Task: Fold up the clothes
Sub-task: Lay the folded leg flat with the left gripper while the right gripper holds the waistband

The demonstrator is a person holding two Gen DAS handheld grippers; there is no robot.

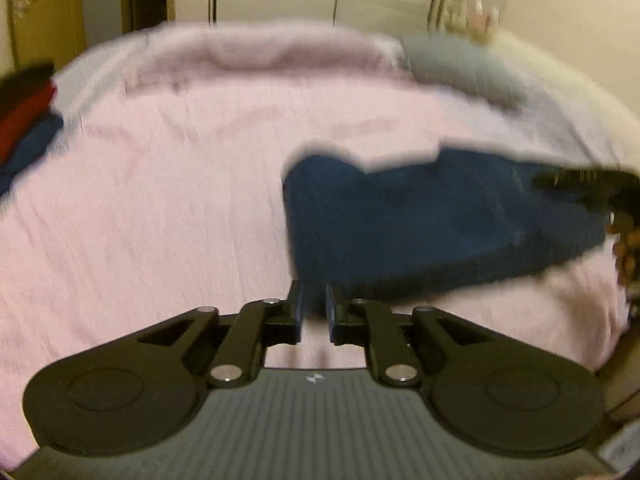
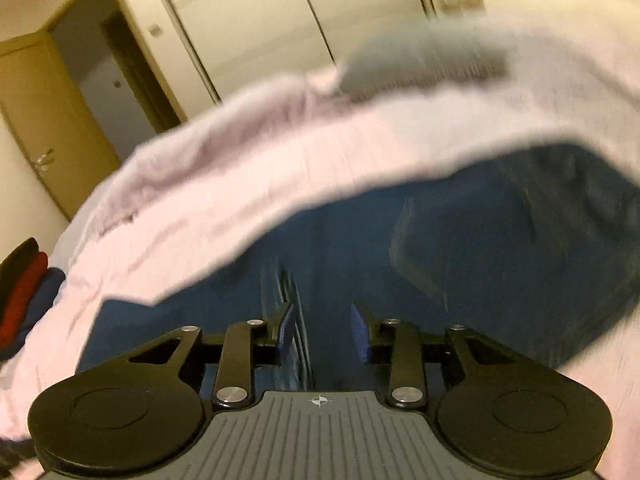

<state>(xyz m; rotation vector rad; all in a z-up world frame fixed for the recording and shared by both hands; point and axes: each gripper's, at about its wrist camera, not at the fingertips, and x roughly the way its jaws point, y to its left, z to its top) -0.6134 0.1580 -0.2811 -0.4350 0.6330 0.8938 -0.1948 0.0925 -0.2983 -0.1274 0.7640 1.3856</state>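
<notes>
Left gripper (image 1: 315, 312): jaws narrowly parted, nothing visibly caught between them, poised at the near edge of the blue jeans (image 1: 432, 220). Right gripper (image 2: 323, 332): jaws wider apart, empty, hovering low over the same denim, above a stitched seam. Seen from the left wrist view, reaching in over the garment's right end.

Jeans (image 2: 460, 240) lying on the pink bed sheet (image 1: 160, 200), toward the right side, in a compact shape with straight edges; whether partly folded or merely bunched, too blurred to judge. Likely heavy for cloth, stiff at seams and waistband, not slippery, not fragile; prone to sag if lifted by one point. Best taken at a doubled edge or corner, one grip per side, thick enough to fill the jaws.

Sheet soft and wrinkled, giving under pressure. A stack of clothes (image 1: 24, 120) in black, red and blue at the far left edge. A grey pillow (image 1: 460, 68) at the head, pale wardrobe doors (image 2: 248, 20) behind, a door (image 2: 44, 120) at left.
</notes>
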